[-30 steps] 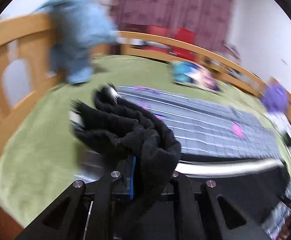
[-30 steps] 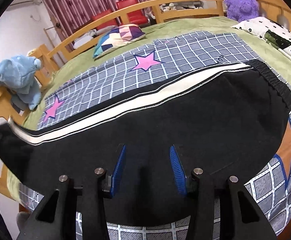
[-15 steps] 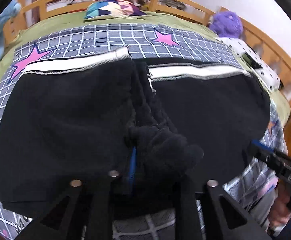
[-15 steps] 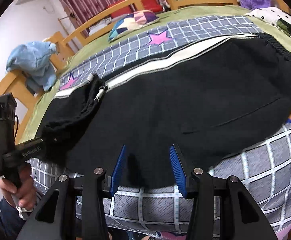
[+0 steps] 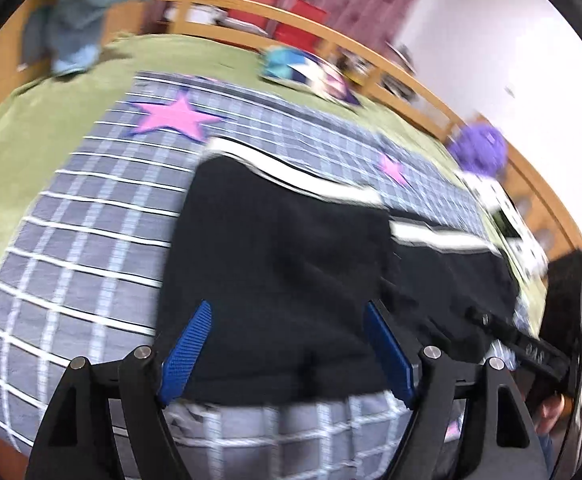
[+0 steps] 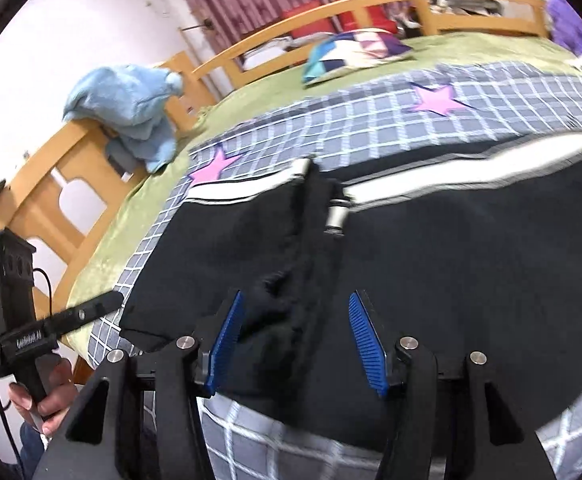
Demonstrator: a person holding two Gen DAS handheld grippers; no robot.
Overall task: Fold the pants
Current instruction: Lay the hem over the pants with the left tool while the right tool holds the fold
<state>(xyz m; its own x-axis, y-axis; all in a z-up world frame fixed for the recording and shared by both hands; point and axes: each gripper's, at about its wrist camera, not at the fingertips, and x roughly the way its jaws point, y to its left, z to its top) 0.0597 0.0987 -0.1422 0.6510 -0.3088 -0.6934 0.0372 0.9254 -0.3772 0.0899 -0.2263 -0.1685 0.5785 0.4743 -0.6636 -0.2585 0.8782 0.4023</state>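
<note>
- Since a second ago: left gripper (image 5: pixel 287 354) has let go of the pants (image 5: pixel 291 264); leg now lies folded over.
- Left jaws opening, empty.
- Right gripper (image 6: pixel 297 338) jaws opening, astride the near cuff, not pinching.

I see bright, even indoor light with soft shadows. My left wrist view smears with motion blur. Fisheye distortion bends both views, dark at the corners.

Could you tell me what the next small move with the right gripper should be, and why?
Probably lower the right gripper and close it on the bunched hem of the folded-over leg. The pants are folded once on the checked blanket, but that edge lies rumpled; its jaws are opening around it without pressing. The left gripper is opening, nothing gripped.
</note>
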